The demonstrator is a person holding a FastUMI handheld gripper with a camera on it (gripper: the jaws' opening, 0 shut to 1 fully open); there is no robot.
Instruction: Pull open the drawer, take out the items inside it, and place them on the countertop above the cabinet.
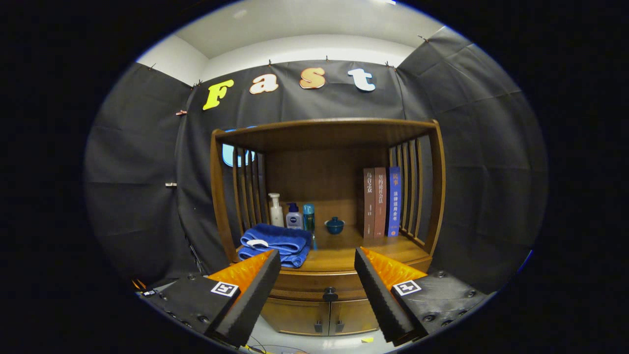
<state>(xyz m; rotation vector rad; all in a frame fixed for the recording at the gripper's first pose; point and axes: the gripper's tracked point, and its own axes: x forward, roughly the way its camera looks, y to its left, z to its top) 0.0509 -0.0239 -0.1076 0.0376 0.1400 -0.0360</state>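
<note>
- Cabinet: brown wood, with a flat top board, slatted side walls and an open shelf space; stands against the black cloth wall, beyond the fingers.
- Countertop: the wooden surface inside the open shelf space, above the drawer; bare in its middle and front right.
- Drawer: shut, a wide curved wooden front just under the countertop; its contents are hidden.
- Gripper: fingers spread wide, holding nothing and touching nothing; the drawer front shows in the gap between them, some way ahead.
- Cupboard doors: two, below the drawer, both closed, with small dark pulls at the meeting edge.
- Books: three, upright, side by side at the right rear of the countertop, against the slats; two brown, one blue.
- Towel: blue, folded, at the front left of the countertop, just beyond the left finger.
- Bottles: three, in a row behind the towel; a white pump bottle, a white one with a blue cap, a teal one.
- Lidded cup: dark blue, at the rear centre of the countertop, apart from the bottles.
- Drawer knob: dark, round, centred on the drawer front, between the fingertips but beyond them.
</note>
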